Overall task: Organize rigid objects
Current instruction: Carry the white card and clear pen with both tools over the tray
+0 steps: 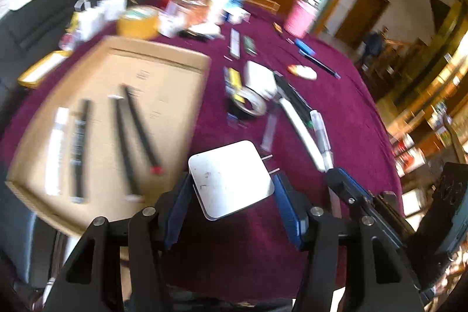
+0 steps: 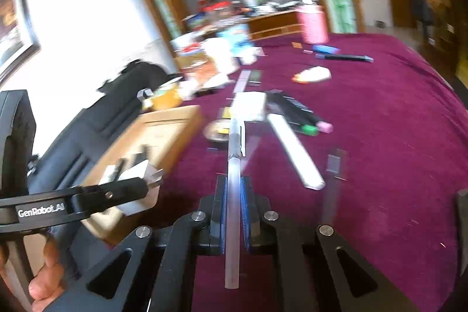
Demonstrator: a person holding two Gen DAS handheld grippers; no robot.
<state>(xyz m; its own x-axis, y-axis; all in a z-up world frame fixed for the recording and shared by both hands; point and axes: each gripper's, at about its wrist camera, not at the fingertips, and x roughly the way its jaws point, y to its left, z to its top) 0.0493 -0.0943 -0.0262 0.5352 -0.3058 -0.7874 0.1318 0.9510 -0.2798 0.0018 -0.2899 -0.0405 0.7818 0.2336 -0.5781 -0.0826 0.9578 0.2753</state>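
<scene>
left gripper (image 1: 231, 189): clamps square white glossy plug adapter (image 1: 231, 177), prongs out
right gripper (image 2: 233, 195): pinches slim translucent pen (image 2: 233, 186)

On the worktop (image 1: 345, 119), a cardboard tray (image 1: 163, 60) lies at the left with 4 pens (image 1: 80, 148) side by side in it. Right of the tray sits a tape roll (image 1: 250, 104), with a flat box (image 1: 259, 76) just behind it. A cup (image 1: 299, 16) stands far back, right of the clutter.
</scene>
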